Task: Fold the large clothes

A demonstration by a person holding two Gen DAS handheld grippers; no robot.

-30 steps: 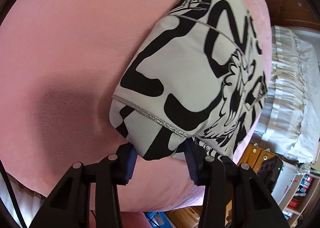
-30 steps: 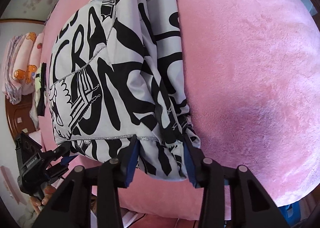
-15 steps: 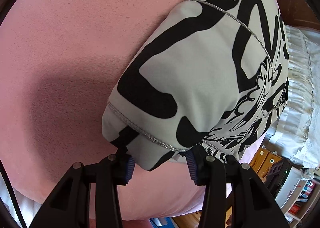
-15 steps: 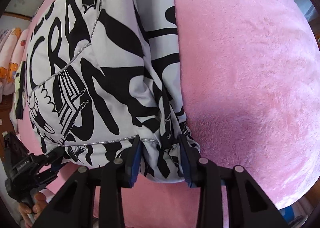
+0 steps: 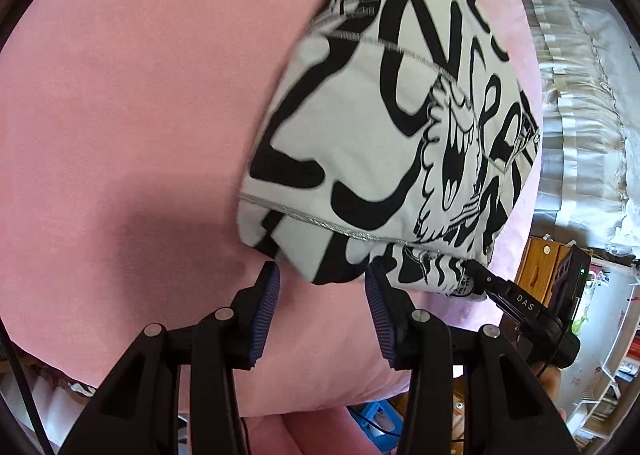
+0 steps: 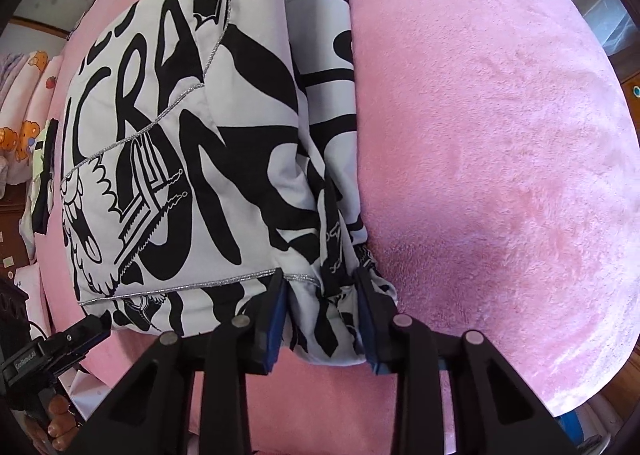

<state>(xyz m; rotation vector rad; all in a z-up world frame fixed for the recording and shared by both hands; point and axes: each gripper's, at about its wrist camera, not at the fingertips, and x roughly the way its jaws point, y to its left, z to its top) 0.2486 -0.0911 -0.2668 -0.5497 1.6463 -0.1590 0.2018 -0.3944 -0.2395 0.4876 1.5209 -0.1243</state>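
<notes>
A white garment with bold black lettering and a cartoon print (image 5: 372,143) lies folded in a thick stack on the pink bed cover (image 5: 132,103). My left gripper (image 5: 322,279) is open, its blue pads just short of the stack's near corner, which hangs between the tips. In the right wrist view the garment (image 6: 192,143) fills the left half. My right gripper (image 6: 322,287) has its pads around the bunched near edge of the stack; the fabric sits between them. The right gripper also shows in the left wrist view (image 5: 516,303), at the garment's far corner.
The pink cover (image 6: 480,135) stretches wide to the right of the garment. A white frilled bed skirt (image 5: 576,107) and wooden furniture (image 5: 536,267) are off the bed's right side. Patterned pillows (image 6: 24,111) lie at far left. The left gripper's body shows in the right view (image 6: 52,343).
My left gripper has drawn back from the garment's corner and its jaws have spread wider. The garment has settled lower on the bed. My right gripper stays on the bunched edge.
</notes>
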